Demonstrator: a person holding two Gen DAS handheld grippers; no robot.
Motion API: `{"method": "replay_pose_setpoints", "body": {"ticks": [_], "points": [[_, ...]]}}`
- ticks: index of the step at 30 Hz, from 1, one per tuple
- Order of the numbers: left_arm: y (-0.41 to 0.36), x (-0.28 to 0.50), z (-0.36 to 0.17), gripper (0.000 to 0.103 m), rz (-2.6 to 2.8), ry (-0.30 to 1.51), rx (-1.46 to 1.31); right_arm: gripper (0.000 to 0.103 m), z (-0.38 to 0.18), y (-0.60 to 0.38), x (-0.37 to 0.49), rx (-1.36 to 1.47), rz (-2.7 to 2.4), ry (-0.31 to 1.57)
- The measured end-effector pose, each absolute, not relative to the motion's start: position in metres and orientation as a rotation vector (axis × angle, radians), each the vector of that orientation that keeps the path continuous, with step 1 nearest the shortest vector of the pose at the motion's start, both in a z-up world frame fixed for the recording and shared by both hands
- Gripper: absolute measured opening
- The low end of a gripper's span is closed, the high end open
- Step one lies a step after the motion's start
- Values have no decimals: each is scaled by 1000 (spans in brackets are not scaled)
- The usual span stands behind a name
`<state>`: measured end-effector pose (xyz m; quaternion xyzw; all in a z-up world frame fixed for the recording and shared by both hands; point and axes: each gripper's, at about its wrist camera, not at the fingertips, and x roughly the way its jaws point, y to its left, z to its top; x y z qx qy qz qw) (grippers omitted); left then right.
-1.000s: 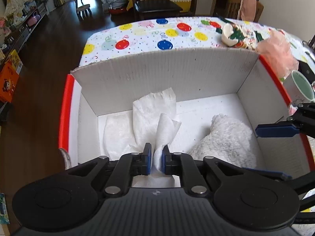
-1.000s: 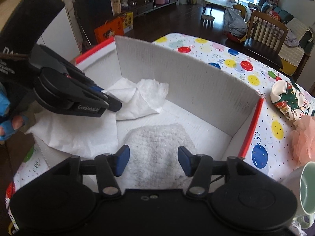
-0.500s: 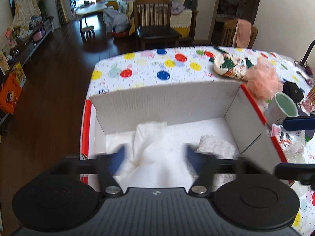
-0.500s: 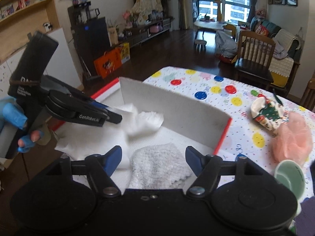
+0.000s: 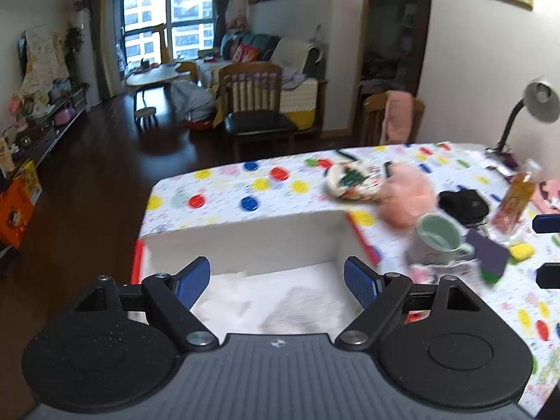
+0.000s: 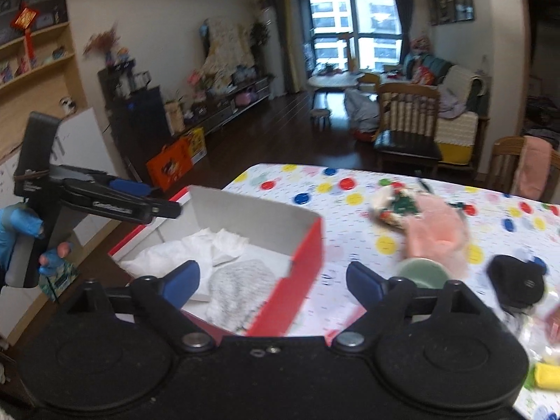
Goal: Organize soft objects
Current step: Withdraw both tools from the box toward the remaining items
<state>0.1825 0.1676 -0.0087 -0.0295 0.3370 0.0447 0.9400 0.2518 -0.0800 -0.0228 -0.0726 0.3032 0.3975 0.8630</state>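
A red-edged white cardboard box [image 5: 245, 241] [image 6: 308, 241] stands at the near corner of the table. Inside lie white paper towels [image 6: 196, 252] [image 5: 227, 301] and a fluffy white towel [image 6: 241, 287] [image 5: 304, 308]. My left gripper [image 5: 276, 280] is open and empty, raised above the box; it also shows in the right wrist view [image 6: 154, 203]. My right gripper [image 6: 273, 280] is open and empty above the box's right wall. A pink mesh pouf [image 5: 406, 199] [image 6: 437, 234] and a Christmas-print cloth item [image 5: 353, 182] [image 6: 395, 206] lie on the table beyond the box.
A green mug [image 5: 437, 241] [image 6: 423, 273], a black pouch [image 5: 462, 203] [image 6: 518, 283], a purple card [image 5: 490, 255], a snack packet [image 5: 514, 199] and a yellow sponge [image 6: 549, 374] crowd the table to the right. A desk lamp [image 5: 539, 101] stands at the far right. Chairs stand behind the table.
My left gripper opened and let go of the paper towel, which now lies in the box. Both grippers rose up and back from the box.
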Motion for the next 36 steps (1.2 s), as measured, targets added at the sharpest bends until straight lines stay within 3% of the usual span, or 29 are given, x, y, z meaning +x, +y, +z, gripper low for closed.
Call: {"method": "replay_pose_setpoints", "body": {"ticks": [8, 13, 17, 36], "points": [[105, 187, 3, 85, 16, 650, -95, 98, -20, -155, 258, -99, 744, 612], [67, 191, -2, 97, -26, 624, -103, 101, -22, -197, 266, -84, 691, 601], [39, 196, -11, 99, -67, 627, -127, 101, -27, -233, 276, -64, 638, 604], [-44, 213, -115, 101, 41, 867, -158, 102, -100, -373, 355, -50, 400, 737]]}}
